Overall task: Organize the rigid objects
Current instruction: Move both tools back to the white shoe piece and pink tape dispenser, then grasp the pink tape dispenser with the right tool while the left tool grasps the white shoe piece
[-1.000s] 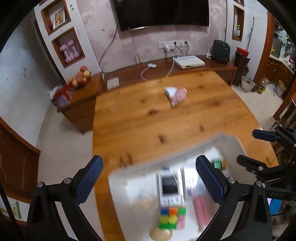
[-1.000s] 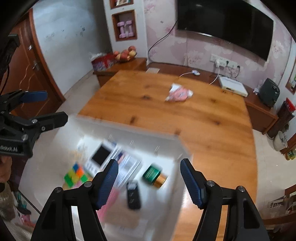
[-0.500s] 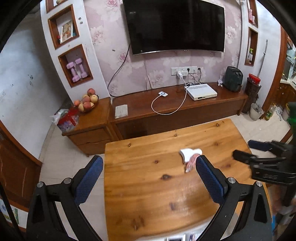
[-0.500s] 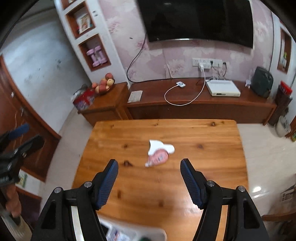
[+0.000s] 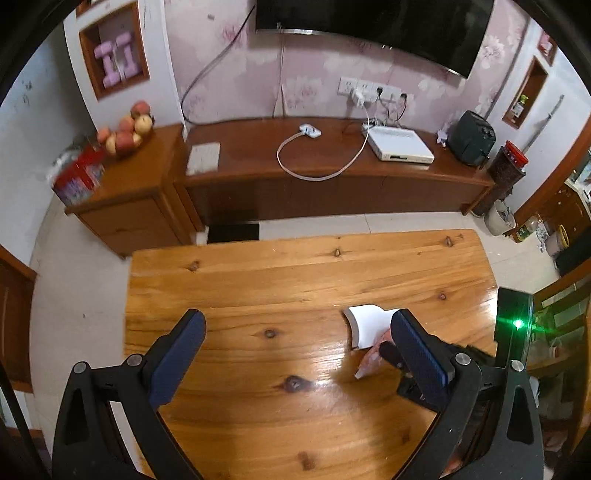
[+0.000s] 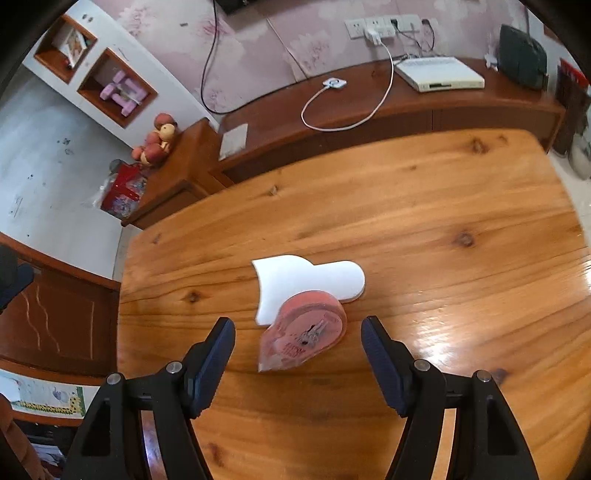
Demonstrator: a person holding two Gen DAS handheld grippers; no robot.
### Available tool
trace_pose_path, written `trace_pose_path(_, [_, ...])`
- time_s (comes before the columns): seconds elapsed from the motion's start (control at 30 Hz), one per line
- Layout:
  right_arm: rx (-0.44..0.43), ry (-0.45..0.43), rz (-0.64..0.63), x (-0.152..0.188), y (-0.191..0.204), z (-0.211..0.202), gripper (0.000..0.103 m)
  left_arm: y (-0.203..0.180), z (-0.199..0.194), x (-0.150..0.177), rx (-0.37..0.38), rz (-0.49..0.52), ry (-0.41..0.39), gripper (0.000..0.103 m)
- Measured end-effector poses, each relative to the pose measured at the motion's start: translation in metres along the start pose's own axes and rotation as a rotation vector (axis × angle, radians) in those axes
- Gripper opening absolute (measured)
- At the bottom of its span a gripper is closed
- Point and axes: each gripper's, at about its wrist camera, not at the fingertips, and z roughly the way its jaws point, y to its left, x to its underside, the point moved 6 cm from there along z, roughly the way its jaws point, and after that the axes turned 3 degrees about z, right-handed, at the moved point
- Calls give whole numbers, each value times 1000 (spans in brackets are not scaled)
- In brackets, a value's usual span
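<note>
We see a wooden surface [image 6: 424, 221] carrying one pink dispenser [image 6: 306, 338] that lies partly on a white card [image 6: 306, 280].

Right wrist view: the dispenser sits just ahead of the right tongs [image 6: 298, 345], in line with the gap between their tips but beyond them, touched by neither pad. Its long axis runs from 7 o'clock to 1 o'clock. The pointed tip faces 7 o'clock, toward the camera; the round end faces 1 o'clock and overlaps the card's near edge. The card extends from the dispenser toward 12 o'clock, with one rounded lobe at 2 o'clock. The right tongs stand spread, with nothing between them.

Left wrist view: the left tongs [image 5: 299, 341] are likewise spread over bare wood and hold nothing. Here the card [image 5: 365, 325] and dispenser [image 5: 371, 360] appear at 3 o'clock, half hidden behind the right-hand pad, so we cannot read the dispenser's axis. The right tongs [image 5: 391, 354] show as a dark shape just beyond that pad, close to the dispenser.

Only the left view shows the television [image 5: 388, 29]; only the right view shows the dispenser whole.
</note>
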Motion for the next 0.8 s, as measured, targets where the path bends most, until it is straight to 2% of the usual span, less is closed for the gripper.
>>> trace_pose_path(0.23, [-43, 17, 30, 1, -6, 22, 72, -6, 31, -2, 22, -13, 31, 100])
trace_pose_path(0.33, [-40, 2, 1, 3, -5, 24, 64, -10, 37, -3, 33, -4, 32, 100])
trace_pose_path(0.37, [-47, -2, -4, 3, -5, 24, 57, -10, 40, -4, 33, 0, 34, 100])
trace_pose_path(0.4, [-50, -3, -5, 3, -5, 24, 55, -12, 42, -4, 30, 5, 36, 100])
trace_pose_path(0.63, [-60, 6, -3, 7, -13, 18, 54, -28, 65, 1, 33, 27, 80, 100])
trace_pose_path(0.8, [-27, 17, -2, 16, -29, 7, 54, -44, 83, 7, 34, 49, 118, 100])
